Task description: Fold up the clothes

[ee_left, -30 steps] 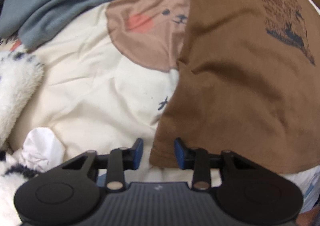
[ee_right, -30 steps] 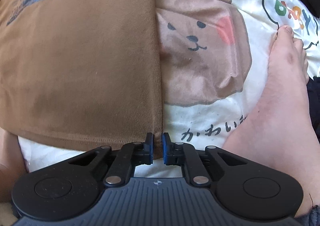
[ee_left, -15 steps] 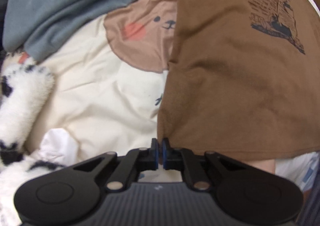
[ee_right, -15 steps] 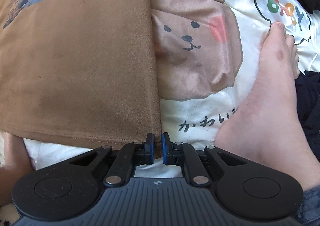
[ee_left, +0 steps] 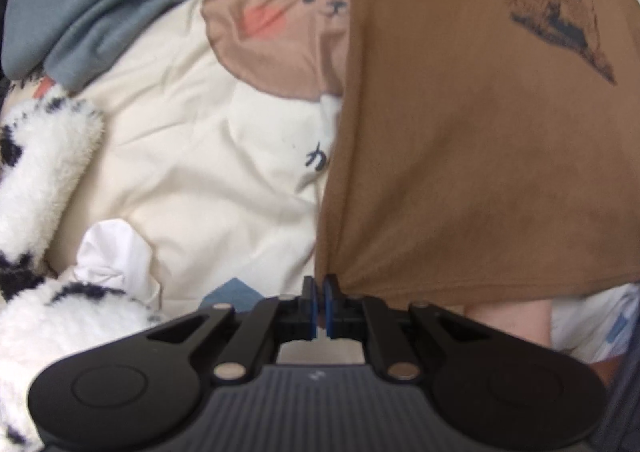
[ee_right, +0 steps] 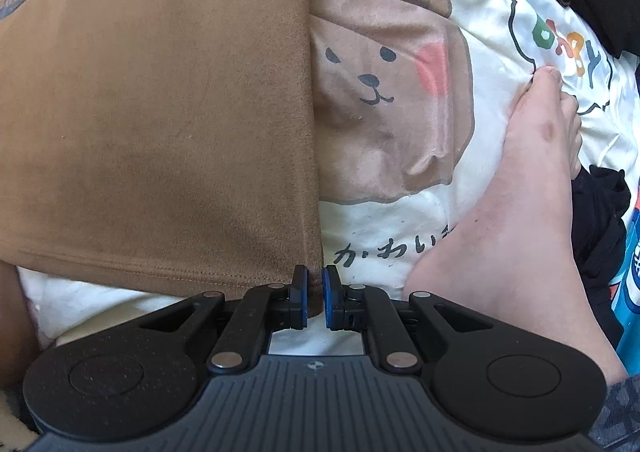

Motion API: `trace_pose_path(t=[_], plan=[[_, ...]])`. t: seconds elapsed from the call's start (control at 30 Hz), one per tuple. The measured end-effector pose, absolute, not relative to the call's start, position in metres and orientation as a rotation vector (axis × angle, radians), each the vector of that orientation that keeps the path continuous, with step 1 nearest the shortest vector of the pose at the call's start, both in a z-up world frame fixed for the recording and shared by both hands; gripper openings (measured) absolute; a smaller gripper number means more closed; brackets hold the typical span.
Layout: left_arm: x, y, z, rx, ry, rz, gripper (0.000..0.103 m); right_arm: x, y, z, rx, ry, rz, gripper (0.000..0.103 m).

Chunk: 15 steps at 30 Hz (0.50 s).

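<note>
Since a second ago the left gripper (ee_left: 319, 302) has been closed on the near-left hem corner of the brown T-shirt (ee_left: 480, 156), now raised off the bear-print bedding (ee_left: 192, 172). The opposite corner is pinched by the right gripper (ee_right: 315, 294). A fold-over appears in hand; both corners must be carried together, evenly.

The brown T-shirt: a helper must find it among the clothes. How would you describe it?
On the cream bear-print bedspread, the brown T-shirt is pinched at its hem corners by the left gripper and right gripper. Only it carries a dark printed graphic; the blue-grey garment is plain.
</note>
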State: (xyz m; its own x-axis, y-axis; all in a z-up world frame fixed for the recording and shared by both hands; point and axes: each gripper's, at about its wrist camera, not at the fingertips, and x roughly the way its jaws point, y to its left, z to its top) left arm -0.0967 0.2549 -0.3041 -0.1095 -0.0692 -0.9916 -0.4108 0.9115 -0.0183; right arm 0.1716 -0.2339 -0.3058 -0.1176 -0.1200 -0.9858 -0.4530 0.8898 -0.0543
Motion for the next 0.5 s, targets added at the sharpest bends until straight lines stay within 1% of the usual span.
trace_pose_path(t=[0.2, 0.23, 0.27, 0.37, 0.5], plan=[[-0.093, 0.254, -0.33, -0.343, 1.683, 0.33, 0.004, 0.176, -0.238, -0.317, -0.454, 1.671, 0.292, 0.004], [-0.092, 0.253, -0.332, -0.335, 1.676, 0.333, 0.004, 0.177, -0.239, -0.319, -0.449, 1.669, 0.283, 0.004], [-0.092, 0.252, -0.332, -0.325, 1.673, 0.338, 0.004, 0.178, -0.241, -0.322, -0.463, 1.667, 0.265, 0.0], [-0.091, 0.249, -0.334, -0.299, 1.664, 0.354, 0.005, 0.181, -0.249, -0.322, -0.436, 1.648, 0.229, 0.0], [-0.09, 0.247, -0.332, -0.279, 1.656, 0.363, 0.009, 0.185, -0.261, -0.321, -0.393, 1.621, 0.185, 0.0]])
